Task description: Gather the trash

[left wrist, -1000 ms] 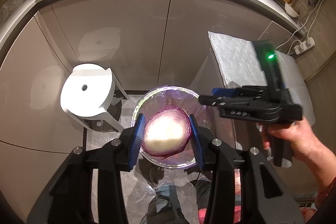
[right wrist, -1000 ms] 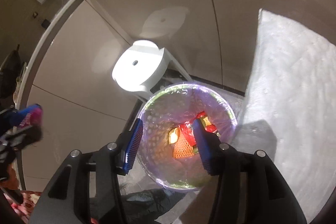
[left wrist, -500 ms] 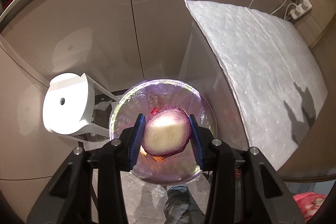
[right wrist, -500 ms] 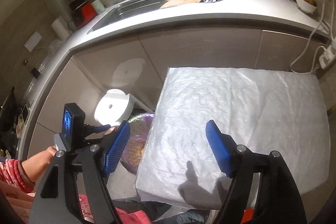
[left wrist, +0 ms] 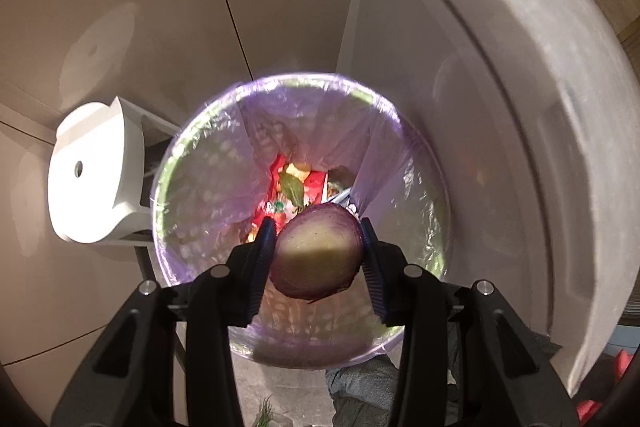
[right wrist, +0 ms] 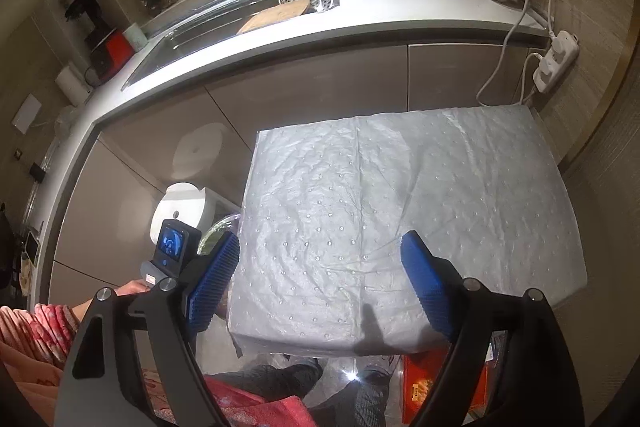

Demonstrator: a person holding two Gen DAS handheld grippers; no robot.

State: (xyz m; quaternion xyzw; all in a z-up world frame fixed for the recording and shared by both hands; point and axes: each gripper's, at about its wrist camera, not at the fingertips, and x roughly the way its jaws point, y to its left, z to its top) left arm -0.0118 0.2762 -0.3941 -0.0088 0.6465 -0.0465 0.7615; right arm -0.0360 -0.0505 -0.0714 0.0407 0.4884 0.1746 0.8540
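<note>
My left gripper [left wrist: 318, 253] is shut on a halved red onion [left wrist: 318, 259], cut face toward the camera, held right over the mouth of a round trash bin [left wrist: 192, 167] lined with a purple bag. Red wrappers and scraps [left wrist: 296, 187] lie at the bin's bottom. My right gripper [right wrist: 320, 287] is open and empty above the front part of a table covered with a white dimpled sheet [right wrist: 400, 195]. The left gripper's body [right wrist: 172, 255] shows at the table's left edge in the right wrist view, and only a sliver of the bin [right wrist: 218, 227] shows beside it.
A white stool [left wrist: 96, 171] stands left of the bin, against beige cabinet doors [left wrist: 140, 7]. The table's side [left wrist: 500, 107] rises right of the bin. A counter with a sink [right wrist: 224, 23], soap bottle and dishes runs behind. A power strip [right wrist: 556, 61] hangs at right.
My left gripper has come down closer over the bin with the onion still held. My right gripper has swung from the bin to above the table and opened wider.
</note>
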